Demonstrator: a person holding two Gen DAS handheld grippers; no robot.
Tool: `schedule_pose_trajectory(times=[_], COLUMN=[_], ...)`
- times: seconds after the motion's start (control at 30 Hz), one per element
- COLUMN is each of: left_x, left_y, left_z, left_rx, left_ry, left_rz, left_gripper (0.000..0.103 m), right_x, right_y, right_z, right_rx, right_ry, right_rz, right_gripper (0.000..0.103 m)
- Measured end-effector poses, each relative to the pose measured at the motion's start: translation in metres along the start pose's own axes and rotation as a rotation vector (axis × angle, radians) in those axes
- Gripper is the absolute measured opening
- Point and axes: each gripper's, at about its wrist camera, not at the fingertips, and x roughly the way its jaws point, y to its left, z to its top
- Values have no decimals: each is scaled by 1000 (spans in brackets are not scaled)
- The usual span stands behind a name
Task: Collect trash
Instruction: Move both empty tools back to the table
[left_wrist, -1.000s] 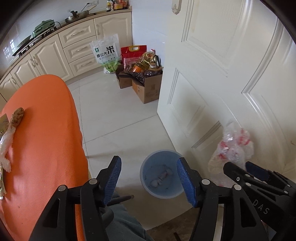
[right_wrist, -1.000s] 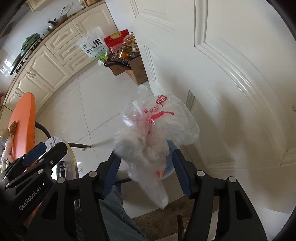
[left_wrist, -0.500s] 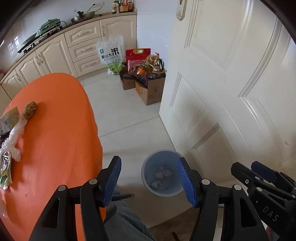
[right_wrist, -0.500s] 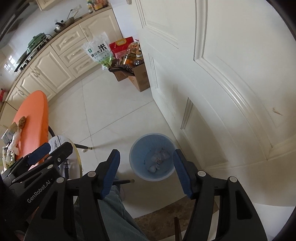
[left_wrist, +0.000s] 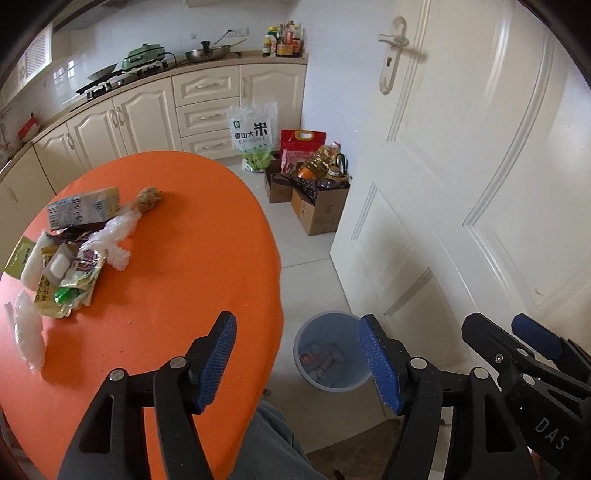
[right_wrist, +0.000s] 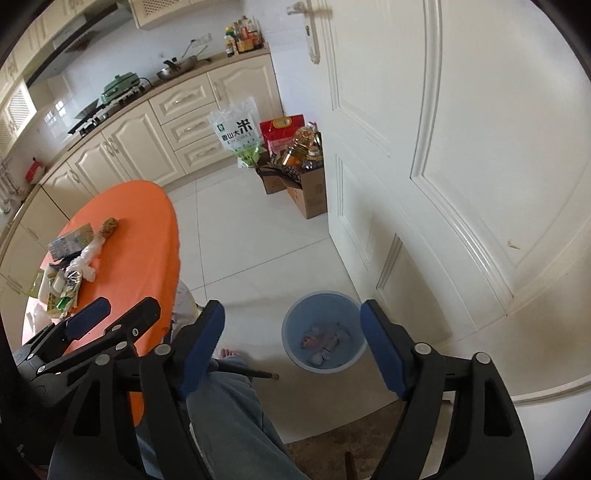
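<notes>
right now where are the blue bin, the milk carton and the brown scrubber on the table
blue bin (right_wrist: 295, 325), right wrist view, on the left inner wall
milk carton (left_wrist: 83, 210), left wrist view, on its printed side face
brown scrubber (left_wrist: 149, 195), left wrist view, on the middle of the fuzzy clump

I see cream kitchen cabinets (left_wrist: 155, 114) along the far wall, a white panelled door (left_wrist: 461, 166) on the right, and cardboard boxes (left_wrist: 314, 206) of groceries between them.
</notes>
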Motion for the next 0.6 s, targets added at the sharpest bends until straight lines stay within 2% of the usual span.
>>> schedule_pose_trajectory(times=[0.17,0.37,0.6], left_x=[-51,-115,-149], left_y=[44,102,144], left_z=[-30,-65,-87], left_rx=[-81,-198,-310], left_ry=[-56,-134,-159], left_rz=[60,169,310], left_gripper=[70,82,88], right_x=[-26,-41,-38], right_y=[37,84,137], right_z=[-12,-21,-24], right_rx=[-68,-161,-248], right_ry=[-38,-62,-58], right_rz=[46,119,191], right_gripper=[87,95,98])
